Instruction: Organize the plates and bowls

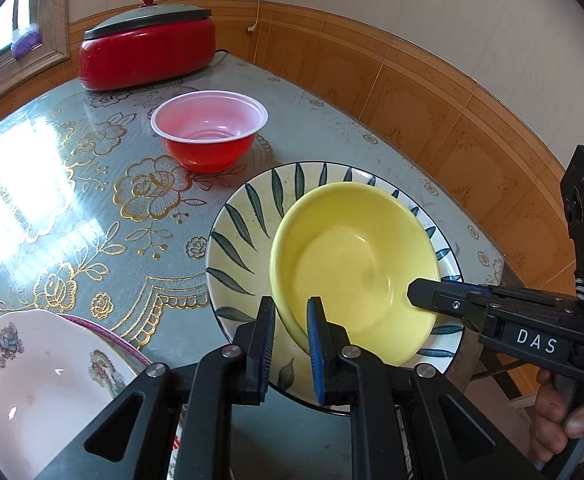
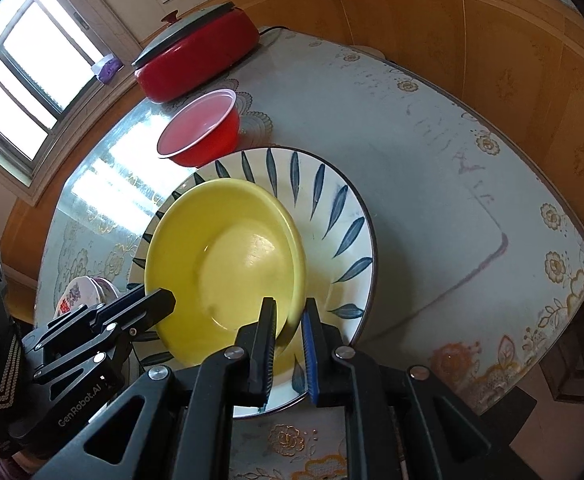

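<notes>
Sitting tilted on the leaf-patterned plate (image 1: 248, 216), the yellow bowl (image 1: 356, 264) is pinched at its rim from two sides: the left gripper (image 1: 292, 320) and the right gripper (image 2: 290, 320) each have their fingers clamped narrowly on the bowl's wall. Behind them on the floral table (image 1: 92, 208) stands a red bowl (image 1: 208, 136).

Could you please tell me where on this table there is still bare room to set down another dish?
Free: the tablecloth right of the leaf-patterned plate, out to the table's edge. Crowded: the yellow bowl fills that plate, the red plastic bowl sits behind it, and the floral white plates are near left.
</notes>
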Available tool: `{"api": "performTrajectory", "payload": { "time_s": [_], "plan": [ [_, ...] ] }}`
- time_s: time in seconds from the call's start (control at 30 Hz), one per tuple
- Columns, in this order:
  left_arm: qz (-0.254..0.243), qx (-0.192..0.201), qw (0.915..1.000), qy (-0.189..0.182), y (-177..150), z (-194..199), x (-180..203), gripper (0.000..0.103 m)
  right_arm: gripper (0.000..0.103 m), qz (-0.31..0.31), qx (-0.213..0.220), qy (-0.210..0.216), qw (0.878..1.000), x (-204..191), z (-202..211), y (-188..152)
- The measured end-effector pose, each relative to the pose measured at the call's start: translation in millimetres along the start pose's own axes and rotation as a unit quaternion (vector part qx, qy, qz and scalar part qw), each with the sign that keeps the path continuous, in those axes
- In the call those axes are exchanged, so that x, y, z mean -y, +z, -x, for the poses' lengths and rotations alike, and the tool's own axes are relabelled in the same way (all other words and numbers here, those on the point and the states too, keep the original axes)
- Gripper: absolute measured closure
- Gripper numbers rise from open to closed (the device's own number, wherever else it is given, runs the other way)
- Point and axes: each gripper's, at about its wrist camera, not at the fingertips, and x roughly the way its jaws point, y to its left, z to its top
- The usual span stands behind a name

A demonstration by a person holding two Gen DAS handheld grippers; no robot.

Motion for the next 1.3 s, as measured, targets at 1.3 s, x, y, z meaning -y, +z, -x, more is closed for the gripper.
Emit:
{"api": "performTrajectory", "payload": {
  "time_s": [1.3],
  "plan": [
    [0.006,0.02,0.9998,0.006,-4.0,12.4,-5.4,0.084,0.084,0.025,0.046,-0.039,0.998,-6.8,11.0,-5.6]
  ]
}}
